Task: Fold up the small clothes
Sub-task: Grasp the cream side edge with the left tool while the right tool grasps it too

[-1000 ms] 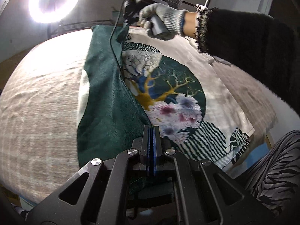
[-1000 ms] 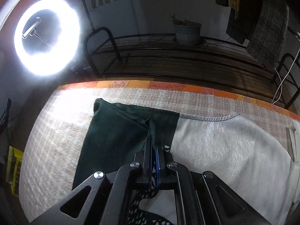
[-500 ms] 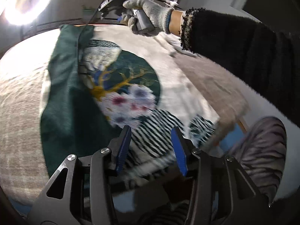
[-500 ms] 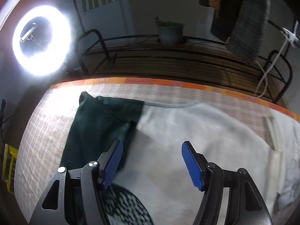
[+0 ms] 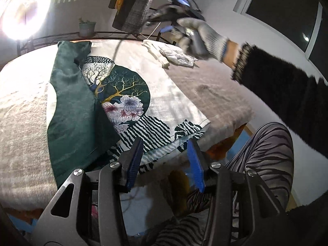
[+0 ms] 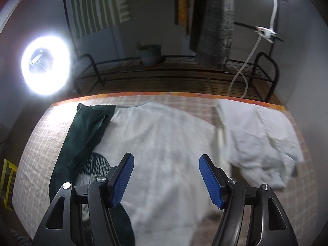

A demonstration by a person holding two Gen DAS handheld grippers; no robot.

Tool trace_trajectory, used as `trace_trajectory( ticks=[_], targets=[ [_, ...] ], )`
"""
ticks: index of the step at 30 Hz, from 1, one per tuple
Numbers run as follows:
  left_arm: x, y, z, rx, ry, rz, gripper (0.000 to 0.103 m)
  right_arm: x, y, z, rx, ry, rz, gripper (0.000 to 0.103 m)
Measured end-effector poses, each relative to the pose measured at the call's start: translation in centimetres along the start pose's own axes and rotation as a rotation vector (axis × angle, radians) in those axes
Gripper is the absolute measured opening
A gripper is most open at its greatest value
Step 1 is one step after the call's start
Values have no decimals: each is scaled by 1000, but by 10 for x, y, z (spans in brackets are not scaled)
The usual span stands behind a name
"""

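Note:
A white shirt (image 5: pixel 164 90) with a dark green tree-and-flower print lies flat on the table. Its green left side (image 5: pixel 71 106) is folded over onto the print. My left gripper (image 5: pixel 165 160) is open and empty, just off the shirt's near hem at the table edge. My right gripper (image 6: pixel 166 176) is open and empty, above the white upper part of the shirt (image 6: pixel 164 141). It also shows in the left wrist view (image 5: pixel 174 30), blurred, held in a gloved hand over the far right of the table.
A crumpled white garment (image 6: pixel 260 137) lies at the table's far right, also in the left wrist view (image 5: pixel 174 55). A bright ring light (image 6: pixel 46 65) stands at back left. A black rack with a plant pot (image 6: pixel 149 53) and hanging clothes is behind the table.
Both grippers let go of the green fold and opened. Both pulled back from it and moved right. The green side now lies folded over the shirt.

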State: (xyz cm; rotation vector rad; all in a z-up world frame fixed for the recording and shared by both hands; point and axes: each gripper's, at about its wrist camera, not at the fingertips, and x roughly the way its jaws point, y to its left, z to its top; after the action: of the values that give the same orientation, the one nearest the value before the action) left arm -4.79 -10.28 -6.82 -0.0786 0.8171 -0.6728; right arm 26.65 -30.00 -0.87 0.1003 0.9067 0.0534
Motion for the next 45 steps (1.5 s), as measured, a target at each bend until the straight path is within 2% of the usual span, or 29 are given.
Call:
trace_trajectory(
  ticks=[4, 11, 18, 22, 29, 34, 40, 42, 45],
  targets=[
    [-14, -4, -5, 6, -23, 30, 45, -32, -19, -23, 16, -20, 3, 68],
    [-25, 4, -1, -12, -53, 78, 45, -90, -50, -62, 86, -108, 46, 68],
    [-5, 13, 11, 21, -88, 181, 45, -138, -86, -99, 119, -171, 133, 68],
    [28, 3, 21, 56, -76, 183, 45, -155, -113, -120, 113, -187, 132, 68],
    [111, -43, 29, 109, 27, 56, 45, -159, -169, -148, 173, -152, 124, 68],
    [160, -73, 29, 156, 109, 4, 45, -150, -203, -163, 207, -111, 133, 61],
    [198, -96, 25, 185, 202, -20, 45, -141, -231, -172, 246, -86, 133, 60],
    [203, -101, 25, 202, 199, -2, 51, -136, -236, -171, 257, -82, 147, 60],
    [209, -108, 26, 235, 189, 42, 51, -123, -234, -164, 265, -71, 184, 60]
  ],
)
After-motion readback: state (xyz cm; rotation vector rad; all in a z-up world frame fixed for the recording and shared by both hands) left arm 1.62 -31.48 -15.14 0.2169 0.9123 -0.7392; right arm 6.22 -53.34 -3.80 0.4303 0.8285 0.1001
